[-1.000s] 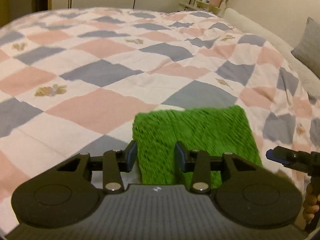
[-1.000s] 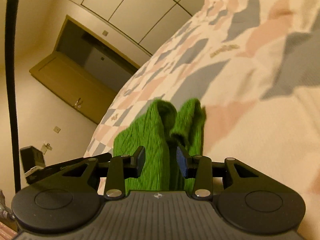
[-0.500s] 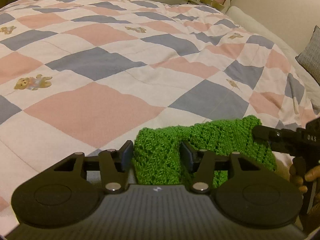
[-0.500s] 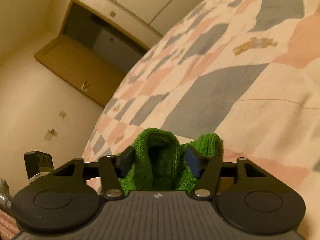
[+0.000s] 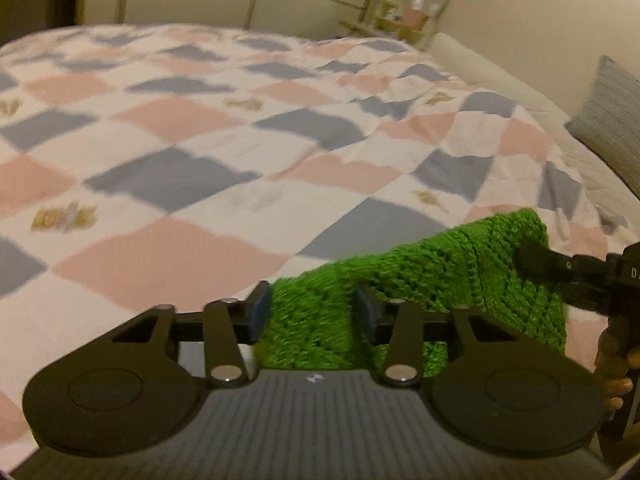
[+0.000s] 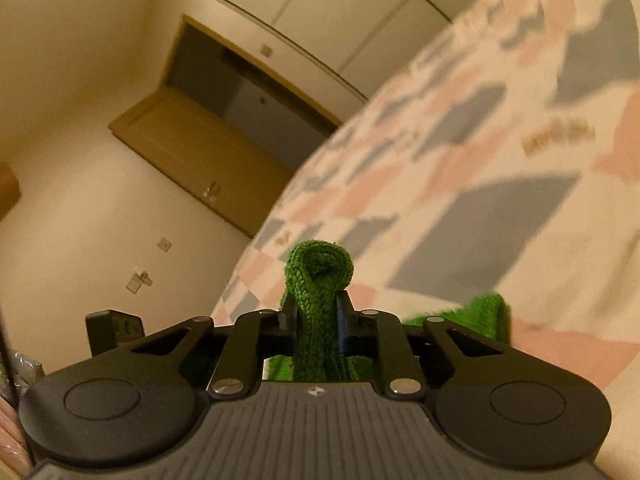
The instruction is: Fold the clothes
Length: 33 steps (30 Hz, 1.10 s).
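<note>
A green knit garment (image 5: pixel 460 264) hangs folded just above the checked quilt (image 5: pixel 200 140) of the bed. My left gripper (image 5: pixel 313 312) is shut on a thick bunch of its left end, and the knit fills the space between the blue pads. My right gripper (image 5: pixel 536 260) holds the other end at the right edge of the left wrist view, a hand (image 5: pixel 612 364) below it. In the right wrist view my right gripper (image 6: pixel 319 320) is shut tight on a rolled fold of the knit (image 6: pixel 320 264), which sticks up past the fingertips.
The pink, grey and white quilt (image 6: pixel 500 200) spreads far ahead and to the left. A grey pillow (image 5: pixel 612 108) leans on a white bolster (image 5: pixel 500 72) at the right. Wardrobe doors (image 5: pixel 200 4) and a small shelf (image 5: pixel 408 12) stand behind the bed; an open door (image 6: pixel 200 140) is beside it.
The right gripper has closed from wide open onto the fold of knit. The left gripper's fingers have drawn in on the bunch, and both ends have risen off the quilt.
</note>
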Motion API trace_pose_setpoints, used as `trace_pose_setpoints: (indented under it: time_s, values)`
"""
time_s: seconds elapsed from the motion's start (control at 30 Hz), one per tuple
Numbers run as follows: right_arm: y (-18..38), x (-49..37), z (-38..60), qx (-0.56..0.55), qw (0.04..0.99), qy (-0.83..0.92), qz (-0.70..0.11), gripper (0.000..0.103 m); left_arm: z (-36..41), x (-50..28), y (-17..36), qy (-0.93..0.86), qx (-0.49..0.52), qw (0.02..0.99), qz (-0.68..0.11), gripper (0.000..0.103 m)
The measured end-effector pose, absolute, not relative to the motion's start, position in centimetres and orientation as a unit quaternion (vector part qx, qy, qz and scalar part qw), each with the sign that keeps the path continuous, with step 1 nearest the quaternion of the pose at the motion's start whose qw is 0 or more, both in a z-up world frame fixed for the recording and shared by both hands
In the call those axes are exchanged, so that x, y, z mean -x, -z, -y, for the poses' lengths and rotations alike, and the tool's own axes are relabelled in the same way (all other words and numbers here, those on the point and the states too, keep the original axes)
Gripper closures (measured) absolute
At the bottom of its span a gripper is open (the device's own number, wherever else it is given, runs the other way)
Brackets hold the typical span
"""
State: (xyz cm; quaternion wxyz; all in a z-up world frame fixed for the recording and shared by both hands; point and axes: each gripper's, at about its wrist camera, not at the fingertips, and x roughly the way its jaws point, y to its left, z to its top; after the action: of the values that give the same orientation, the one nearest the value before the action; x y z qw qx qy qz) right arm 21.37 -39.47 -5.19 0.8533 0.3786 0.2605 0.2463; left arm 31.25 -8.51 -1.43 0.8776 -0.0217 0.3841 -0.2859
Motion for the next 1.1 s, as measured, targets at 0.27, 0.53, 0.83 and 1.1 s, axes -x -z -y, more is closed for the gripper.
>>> trace_pose_setpoints:
  time_s: [0.27, 0.53, 0.83, 1.1]
  values:
    - [7.2, -20.5, 40.9, -0.385, 0.861, -0.135, -0.304, 0.084, 12.7, -31.2, 3.9, 0.267, -0.05, 0.877, -0.396, 0.068]
    - [12.2, -21.5, 42.1, -0.427, 0.843, -0.114, -0.308, 0.064, 11.4, -29.9, 3.4, 0.238, -0.058, 0.887, -0.391, 0.064]
    - [11.2, -17.8, 42.9, -0.425, 0.851, -0.085, -0.296, 0.035, 10.5, -26.6, 2.4, 0.218, -0.066, 0.889, -0.397, 0.066]
    - [10.4, -8.4, 42.6, -0.47, 0.831, -0.108, -0.276, 0.034, 5.6, -19.5, 3.6, 0.22, 0.04, 0.87, -0.44, 0.063]
